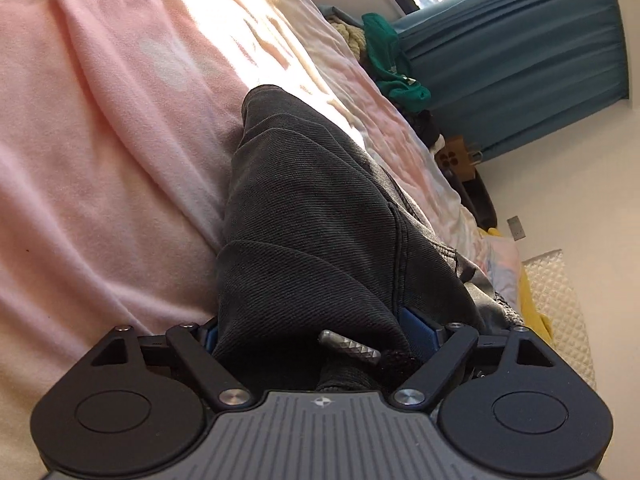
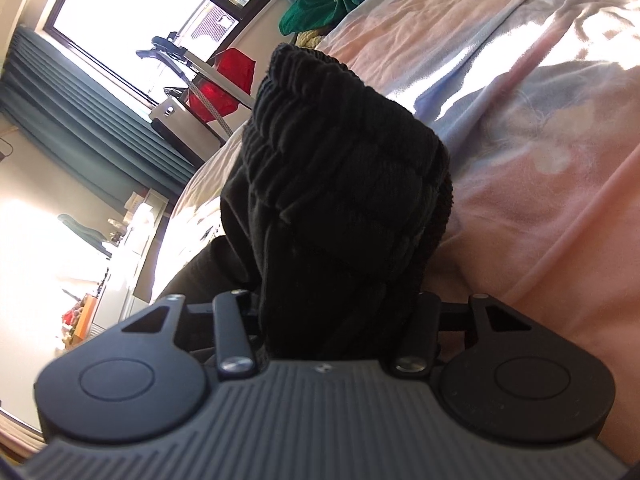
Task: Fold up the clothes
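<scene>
The left tongs (image 1: 316, 332) grip a bunch of dark grey trousers (image 1: 312, 208) over the pink bed (image 1: 100, 140); a metal zip pull (image 1: 349, 347) shows here only. The right tongs (image 2: 340, 320) clamp black ribbed cloth (image 2: 340, 184); a red garment (image 2: 228, 84) appears there.

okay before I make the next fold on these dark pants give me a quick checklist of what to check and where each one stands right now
1. Left tongs gripping the pants: ok, cloth fills the gap between the fingers.
2. Right tongs gripping the pants: ok, bunched fabric clamped.
3. Both tongs on the same garment: cannot tell; weave looks different in each view.
4. Blanket beneath free for laying down: ok near the tongs.
5. Green clothes clear of the fold: ok, far at the bed edge.
</scene>
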Demonstrator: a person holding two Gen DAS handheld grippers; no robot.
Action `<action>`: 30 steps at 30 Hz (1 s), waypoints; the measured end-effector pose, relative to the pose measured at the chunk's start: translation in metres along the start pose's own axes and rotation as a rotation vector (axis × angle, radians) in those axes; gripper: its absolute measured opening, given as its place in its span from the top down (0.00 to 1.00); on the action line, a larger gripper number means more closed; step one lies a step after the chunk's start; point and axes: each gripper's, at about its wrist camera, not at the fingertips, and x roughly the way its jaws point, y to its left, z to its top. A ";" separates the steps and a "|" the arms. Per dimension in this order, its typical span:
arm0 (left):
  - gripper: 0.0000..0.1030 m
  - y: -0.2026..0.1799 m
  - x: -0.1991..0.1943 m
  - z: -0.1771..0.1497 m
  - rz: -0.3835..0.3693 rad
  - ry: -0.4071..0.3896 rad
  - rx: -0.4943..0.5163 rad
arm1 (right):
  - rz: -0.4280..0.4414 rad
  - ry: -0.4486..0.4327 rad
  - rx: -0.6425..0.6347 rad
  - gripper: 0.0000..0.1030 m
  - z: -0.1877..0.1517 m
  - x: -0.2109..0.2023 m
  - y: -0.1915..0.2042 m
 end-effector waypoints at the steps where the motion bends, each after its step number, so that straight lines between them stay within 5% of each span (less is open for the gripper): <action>1: 0.33 -0.001 -0.002 0.000 0.007 -0.007 0.006 | 0.000 -0.007 -0.006 0.52 0.000 -0.001 0.002; 6: 0.56 -0.015 -0.012 -0.005 0.037 -0.045 0.076 | 0.008 -0.043 -0.060 0.58 0.001 -0.008 0.015; 18: 0.70 -0.079 -0.043 -0.033 0.084 -0.159 0.099 | 0.099 -0.152 -0.057 0.66 0.023 -0.045 0.037; 23: 0.72 -0.141 -0.032 -0.031 0.077 -0.144 0.125 | 0.128 -0.200 -0.034 0.66 0.061 -0.072 0.030; 30: 0.72 -0.247 0.049 -0.008 0.053 -0.128 0.222 | 0.152 -0.342 0.068 0.66 0.151 -0.086 -0.014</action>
